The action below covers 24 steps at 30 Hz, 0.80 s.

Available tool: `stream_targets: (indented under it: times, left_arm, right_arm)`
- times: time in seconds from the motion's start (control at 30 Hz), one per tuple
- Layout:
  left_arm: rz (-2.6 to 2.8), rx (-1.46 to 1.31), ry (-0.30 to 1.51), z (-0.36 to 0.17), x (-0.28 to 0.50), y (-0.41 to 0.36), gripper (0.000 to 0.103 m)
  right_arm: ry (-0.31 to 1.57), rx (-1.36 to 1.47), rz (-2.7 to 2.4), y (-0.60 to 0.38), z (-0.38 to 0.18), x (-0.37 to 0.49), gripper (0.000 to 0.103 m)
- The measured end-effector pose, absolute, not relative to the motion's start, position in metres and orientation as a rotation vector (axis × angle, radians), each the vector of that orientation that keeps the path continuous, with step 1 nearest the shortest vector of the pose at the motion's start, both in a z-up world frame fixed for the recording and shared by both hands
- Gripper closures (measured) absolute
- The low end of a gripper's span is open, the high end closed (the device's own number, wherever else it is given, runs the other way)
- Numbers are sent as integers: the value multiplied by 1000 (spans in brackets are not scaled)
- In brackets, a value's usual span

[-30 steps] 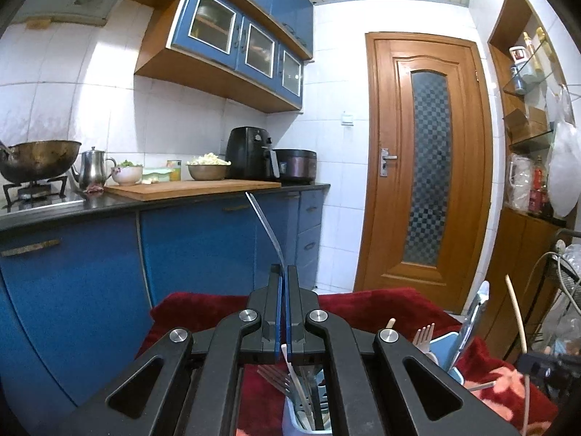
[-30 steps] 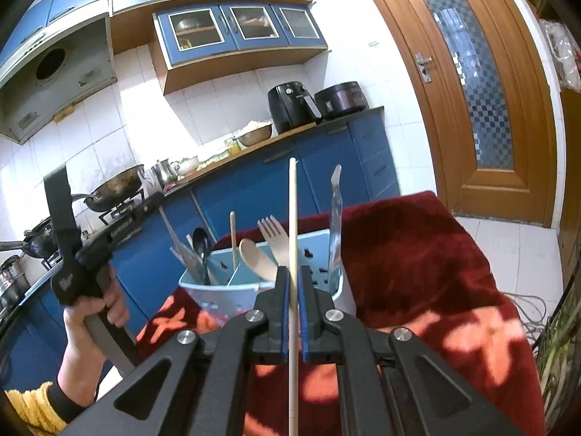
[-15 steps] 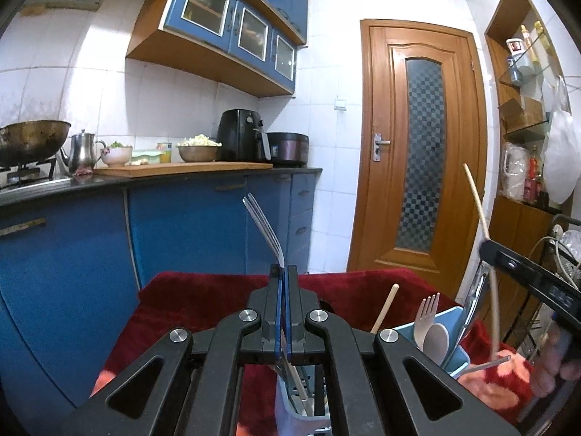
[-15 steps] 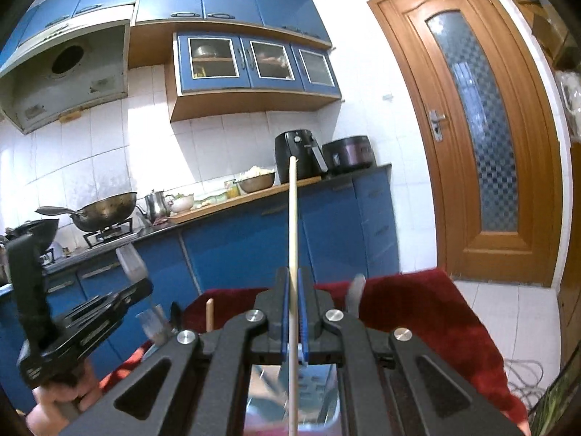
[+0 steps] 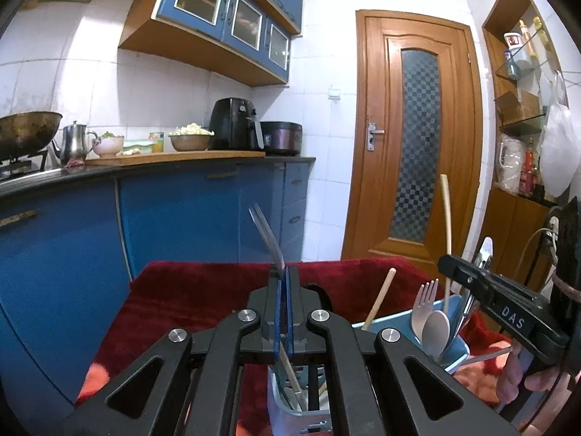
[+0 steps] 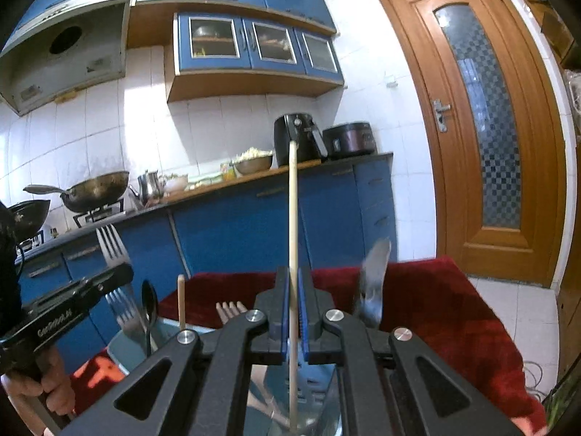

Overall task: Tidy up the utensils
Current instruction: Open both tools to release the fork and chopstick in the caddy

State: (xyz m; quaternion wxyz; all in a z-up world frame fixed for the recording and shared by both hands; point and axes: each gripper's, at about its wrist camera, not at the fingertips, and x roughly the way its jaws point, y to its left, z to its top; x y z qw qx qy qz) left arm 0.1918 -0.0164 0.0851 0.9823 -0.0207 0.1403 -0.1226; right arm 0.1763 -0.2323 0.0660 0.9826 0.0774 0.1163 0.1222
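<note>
My left gripper (image 5: 283, 272) is shut on a metal fork (image 5: 264, 234) held tines up above a blue slotted utensil holder (image 5: 452, 352). My right gripper (image 6: 293, 276) is shut on a pale wooden chopstick (image 6: 292, 210) that stands upright over the same holder (image 6: 127, 350). The holder has a wooden fork (image 5: 424, 303), a wooden spoon (image 5: 435, 330), a stick (image 5: 379, 303) and metal cutlery in it. In the right wrist view the left gripper (image 6: 120, 272) and its fork (image 6: 110, 245) show at the left. In the left wrist view the right gripper (image 5: 445, 263) shows at the right.
The holder stands on a table with a red cloth (image 5: 203, 290). Blue kitchen cabinets (image 5: 174, 225) with a worktop, wok (image 6: 96, 189), kettle and air fryer (image 5: 236, 123) lie behind. A wooden door (image 5: 417, 138) is at the back right. Shelves stand at the far right.
Both grippers have stayed shut on their utensils. The right gripper with the chopstick has come closer to the holder and to my left gripper. The left view has shifted slightly.
</note>
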Motion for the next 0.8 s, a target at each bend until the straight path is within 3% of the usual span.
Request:
stream_targets:
  times: [0.23,0.53,0.8]
  left_arm:
    - [-256,-28,293,89,186,-21,81]
    - [-262,-30,288,106,158,-19,81]
    - [-257,-37,292,118,125,-10,81]
  right_arm:
    - [259,176,263,-233,67,166,79]
    - [167,184,302,-233,96,128,70]
    - [149,193,340,-223,113,82,69]
